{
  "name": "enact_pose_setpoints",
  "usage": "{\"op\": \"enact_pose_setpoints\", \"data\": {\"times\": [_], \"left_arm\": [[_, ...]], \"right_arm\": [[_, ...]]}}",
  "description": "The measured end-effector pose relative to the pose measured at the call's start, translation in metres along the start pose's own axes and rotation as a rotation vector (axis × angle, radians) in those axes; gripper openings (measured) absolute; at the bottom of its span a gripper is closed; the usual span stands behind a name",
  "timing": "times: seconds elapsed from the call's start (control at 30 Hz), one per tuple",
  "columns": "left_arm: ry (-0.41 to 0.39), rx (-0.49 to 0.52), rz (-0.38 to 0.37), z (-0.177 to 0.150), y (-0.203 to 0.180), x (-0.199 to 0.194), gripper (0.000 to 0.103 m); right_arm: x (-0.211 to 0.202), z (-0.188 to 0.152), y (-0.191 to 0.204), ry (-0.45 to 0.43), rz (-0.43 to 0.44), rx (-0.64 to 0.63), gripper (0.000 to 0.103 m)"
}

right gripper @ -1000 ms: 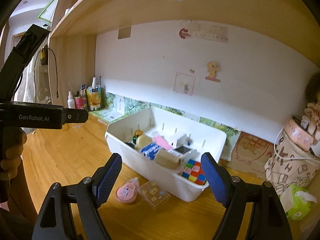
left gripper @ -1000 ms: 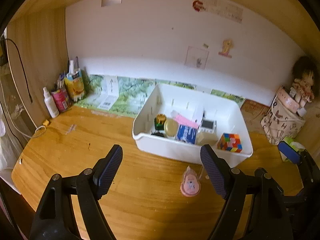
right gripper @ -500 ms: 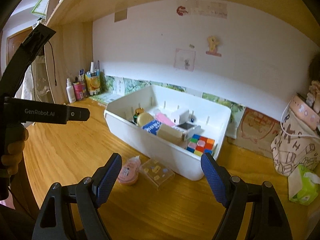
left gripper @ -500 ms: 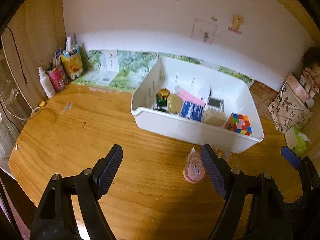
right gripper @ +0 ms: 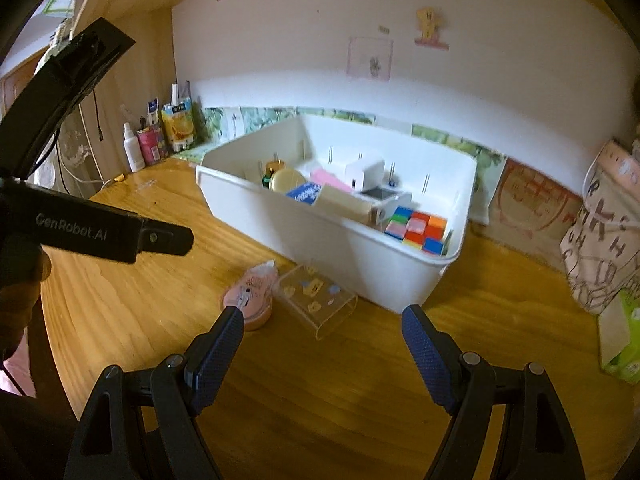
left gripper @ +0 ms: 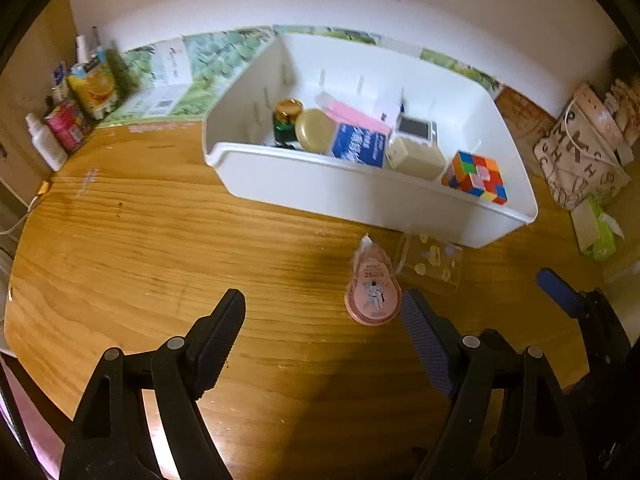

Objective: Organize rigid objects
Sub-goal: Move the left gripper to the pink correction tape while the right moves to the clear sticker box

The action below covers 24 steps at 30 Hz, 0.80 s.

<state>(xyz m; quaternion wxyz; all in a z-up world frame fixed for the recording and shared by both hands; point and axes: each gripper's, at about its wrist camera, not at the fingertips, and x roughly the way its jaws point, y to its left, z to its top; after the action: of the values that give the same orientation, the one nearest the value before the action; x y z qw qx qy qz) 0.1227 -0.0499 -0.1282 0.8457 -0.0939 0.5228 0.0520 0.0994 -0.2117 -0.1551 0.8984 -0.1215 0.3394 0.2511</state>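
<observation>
Now, left tool (left gripper: 323, 307): gaping wide, holding nothing.
Right tool (right gripper: 322, 323): gaping wide, hanging over clear box (right gripper: 318, 300).
Pink dispenser (left gripper: 373, 292): lying on worktop (left gripper: 160, 232).

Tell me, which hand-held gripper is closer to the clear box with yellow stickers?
Right, probably. The clear box lies straight ahead between the right hand-held gripper's open fingers. From the left hand-held gripper it sits ahead and off to the right, past the pink tape dispenser.

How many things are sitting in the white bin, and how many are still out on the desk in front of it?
In the white bin: 7 that I can tell apart
Still out on the desk, pink tape dispenser and clear box: 2
Total: 9
</observation>
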Motion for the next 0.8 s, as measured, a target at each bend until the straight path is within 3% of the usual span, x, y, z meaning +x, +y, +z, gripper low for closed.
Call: {"op": "enact_pose_setpoints", "data": {"times": [0.37, 0.8], "left_arm": [[0.118, 0.053, -0.025, 0.013, -0.011, 0.037, 0.083], [0.267, 0.087, -0.014, 0.018, -0.031, 0.083, 0.083]], "right_arm": [[0.035, -0.004, -0.023, 0.114, 0.048, 0.161, 0.082], [0.052, -0.011, -0.039, 0.176, 0.053, 0.227, 0.082]]}}
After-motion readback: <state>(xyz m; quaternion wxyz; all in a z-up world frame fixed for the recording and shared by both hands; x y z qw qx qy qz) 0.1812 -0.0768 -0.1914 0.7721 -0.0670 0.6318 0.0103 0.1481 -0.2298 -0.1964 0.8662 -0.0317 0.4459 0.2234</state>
